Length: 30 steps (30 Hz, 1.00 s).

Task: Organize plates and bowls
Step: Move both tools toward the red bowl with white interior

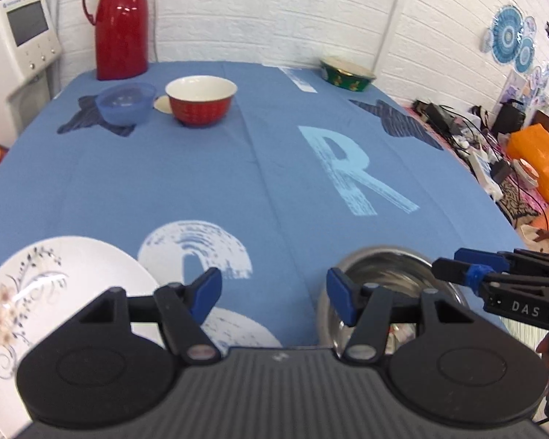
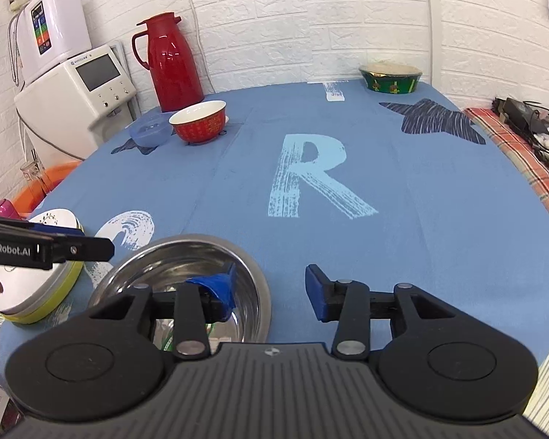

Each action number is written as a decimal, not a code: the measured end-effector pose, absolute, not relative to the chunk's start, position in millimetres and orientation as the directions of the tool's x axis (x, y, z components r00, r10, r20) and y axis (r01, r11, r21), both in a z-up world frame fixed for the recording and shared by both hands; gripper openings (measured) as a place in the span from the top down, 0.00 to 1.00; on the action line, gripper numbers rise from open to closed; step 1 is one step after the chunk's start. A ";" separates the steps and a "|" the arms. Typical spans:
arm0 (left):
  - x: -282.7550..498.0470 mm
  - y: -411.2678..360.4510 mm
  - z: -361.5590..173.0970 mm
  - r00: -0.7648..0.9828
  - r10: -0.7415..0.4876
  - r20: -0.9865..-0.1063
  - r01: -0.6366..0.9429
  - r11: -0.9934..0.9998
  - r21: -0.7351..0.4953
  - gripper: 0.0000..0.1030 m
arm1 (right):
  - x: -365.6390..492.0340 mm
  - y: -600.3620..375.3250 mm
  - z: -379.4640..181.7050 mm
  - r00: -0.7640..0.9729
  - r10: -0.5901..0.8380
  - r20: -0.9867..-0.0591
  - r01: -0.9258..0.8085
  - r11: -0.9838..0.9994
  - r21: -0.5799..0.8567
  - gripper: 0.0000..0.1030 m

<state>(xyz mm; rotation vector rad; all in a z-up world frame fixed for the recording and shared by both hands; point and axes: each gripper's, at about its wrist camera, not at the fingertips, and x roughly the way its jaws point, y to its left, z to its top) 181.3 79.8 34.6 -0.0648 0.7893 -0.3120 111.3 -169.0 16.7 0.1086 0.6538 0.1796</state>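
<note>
1. Handling comes first: the shiny round stainless-steel bowl (image 2: pixel 181 281) looks light, rigid and slick, so I judge its thin rolled rim the best place to pinch, one pad inside and one outside the wall.
2. Beside the steel bowl, on its left in the right wrist view, lies the white floral ceramic plate (image 1: pixel 55 292); it seems heavier and breakable, and its raised edge is the only hold.
3. Beyond the steel bowl, across the blue printed tablecloth (image 2: pixel 421 219), stand a red-and-white ceramic bowl (image 2: pixel 199 122) and a translucent blue plastic bowl (image 2: pixel 149 133) just beside it, with a green patterned bowl (image 2: pixel 391 77) far off to the right.
4. The left gripper (image 1: pixel 274 294) stands released, nothing between its pads, with the steel bowl just right of it and the plate just left.
5. The right gripper (image 2: pixel 271 291) is parted and empty; its left fingertip (image 2: pixel 219 287) hangs over the steel bowl's inside, apparently not touching, and the other over bare cloth.
</note>
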 end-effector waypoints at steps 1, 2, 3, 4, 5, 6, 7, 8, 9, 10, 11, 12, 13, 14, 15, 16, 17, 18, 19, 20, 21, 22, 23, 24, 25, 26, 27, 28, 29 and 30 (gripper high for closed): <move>184.2 82.0 36.2 0.665 -0.293 -0.686 0.246 0.954 -0.170 0.43 | 114.4 -167.6 17.7 0.776 0.205 -0.597 -0.138 0.978 0.156 0.74; 187.0 84.0 37.5 0.669 -0.289 -0.685 0.241 0.956 -0.168 0.43 | 117.6 -166.0 19.1 0.775 0.207 -0.597 -0.144 0.978 0.152 0.74; 189.7 85.5 38.7 0.671 -0.286 -0.684 0.239 0.957 -0.166 0.43 | 120.6 -164.4 20.5 0.775 0.209 -0.597 -0.150 0.978 0.148 0.74; 192.6 87.1 39.8 0.674 -0.283 -0.682 0.238 0.958 -0.162 0.43 | 124.3 -162.5 22.0 0.773 0.212 -0.598 -0.158 0.977 0.143 0.73; 195.8 88.8 40.8 0.677 -0.279 -0.681 0.234 0.959 -0.160 0.43 | 128.4 -160.6 23.6 0.770 0.216 -0.600 -0.165 0.976 0.140 0.73; 198.9 90.3 41.6 0.678 -0.278 -0.680 0.233 0.959 -0.159 0.43 | 132.8 -158.9 25.4 0.768 0.220 -0.601 -0.171 0.975 0.138 0.73; 202.6 91.5 42.4 0.679 -0.278 -0.680 0.234 0.959 -0.159 0.43 | 137.7 -157.1 27.2 0.766 0.223 -0.603 -0.178 0.975 0.135 0.73; 206.4 92.9 43.0 0.680 -0.276 -0.680 0.233 0.960 -0.157 0.43 | 143.7 -154.6 29.5 0.763 0.225 -0.606 -0.186 0.974 0.127 0.73; 210.2 94.4 43.3 0.680 -0.272 -0.680 0.230 0.961 -0.154 0.43 | 148.7 -152.3 31.1 0.761 0.225 -0.608 -0.193 0.974 0.120 0.72; 214.5 95.8 43.3 0.680 -0.269 -0.682 0.229 0.962 -0.151 0.43 | 154.3 -149.8 33.2 0.760 0.226 -0.610 -0.200 0.974 0.111 0.72; 219.0 97.3 43.2 0.679 -0.267 -0.684 0.228 0.962 -0.148 0.43 | 160.8 -147.2 35.3 0.757 0.228 -0.612 -0.210 0.972 0.104 0.72; 223.9 99.1 42.4 0.678 -0.262 -0.687 0.224 0.964 -0.146 0.43 | 166.5 -144.8 37.1 0.755 0.231 -0.613 -0.219 0.971 0.097 0.72; 229.1 101.3 41.5 0.677 -0.255 -0.691 0.217 0.965 -0.144 0.43 | 172.2 -142.2 39.0 0.754 0.234 -0.614 -0.227 0.970 0.090 0.72; 234.3 103.6 40.5 0.673 -0.251 -0.696 0.212 0.967 -0.143 0.43 | 178.5 -139.4 41.2 0.751 0.238 -0.616 -0.238 0.968 0.084 0.71; 239.7 105.7 39.4 0.670 -0.245 -0.701 0.207 0.968 -0.141 0.43 | 183.6 -137.1 42.8 0.750 0.241 -0.616 -0.246 0.966 0.079 0.71; 244.3 107.9 38.4 0.667 -0.240 -0.705 0.201 0.970 -0.140 0.43 | 190.6 -134.7 44.7 0.747 0.248 -0.617 -0.258 0.963 0.074 0.71; 249.5 110.5 37.2 0.664 -0.234 -0.710 0.194 0.971 -0.139 0.43 | 196.0 -132.4 46.1 0.743 0.253 -0.620 -0.268 0.961 0.071 0.71; 253.5 112.4 36.3 0.662 -0.229 -0.714 0.190 0.972 -0.136 0.43 | 201.7 -130.1 47.5 0.739 0.259 -0.621 -0.276 0.959 0.070 0.71; 257.3 114.4 35.4 0.660 -0.224 -0.717 0.185 0.974 -0.133 0.43 | 207.1 -127.9 48.9 0.738 0.263 -0.622 -0.282 0.957 0.069 0.70; 260.5 116.2 34.6 0.658 -0.219 -0.720 0.181 0.975 -0.131 0.43 | 212.6 -125.1 50.2 0.736 0.267 -0.622 -0.290 0.955 0.067 0.70; 263.5 117.7 33.9 0.657 -0.215 -0.723 0.179 0.976 -0.128 0.43 | 217.5 -123.1 51.0 0.733 0.273 -0.623 -0.299 0.952 0.065 0.70; 266.6 119.4 33.0 0.655 -0.210 -0.726 0.174 0.977 -0.125 0.43 | 221.8 -120.5 51.6 0.730 0.277 -0.625 -0.308 0.949 0.062 0.70; 269.8 120.8 32.1 0.654 -0.205 -0.728 0.171 0.978 -0.122 0.43 | 225.6 -118.0 52.1 0.727 0.281 -0.626 -0.316 0.947 0.057 0.70; 273.0 122.0 31.1 0.653 -0.200 -0.731 0.167 0.979 -0.119 0.43 | 229.1 -115.7 52.3 0.725 0.283 -0.628 -0.323 0.945 0.053 0.69; 276.4 122.7 29.6 0.649 -0.194 -0.735 0.163 0.980 -0.115 0.43 | 232.6 -113.7 52.3 0.722 0.286 -0.631 -0.329 0.943 0.051 0.69; 280.5 123.1 28.0 0.644 -0.187 -0.742 0.158 0.981 -0.110 0.43 | 236.9 -112.0 52.2 0.716 0.290 -0.635 -0.336 0.940 0.050 0.69; 285.2 123.4 26.3 0.635 -0.183 -0.750 0.155 0.982 -0.108 0.43 | 240.4 -110.4 52.0 0.710 0.295 -0.639 -0.343 0.938 0.051 0.69; 292.3 124.3 24.6 0.623 -0.183 -0.761 0.151 0.982 -0.113 0.43 | 245.2 -109.0 52.0 0.703 0.301 -0.644 -0.350 0.935 0.055 0.69; 300.2 125.8 23.8 0.610 -0.188 -0.770 0.148 0.981 -0.122 0.43 | 251.8 -107.0 52.6 0.694 0.307 -0.651 -0.357 0.932 0.059 0.69; 310.0 128.3 24.3 0.599 -0.199 -0.776 0.141 0.980 -0.143 0.43 | 258.4 -105.0 53.8 0.688 0.311 -0.656 -0.362 0.930 0.061 0.68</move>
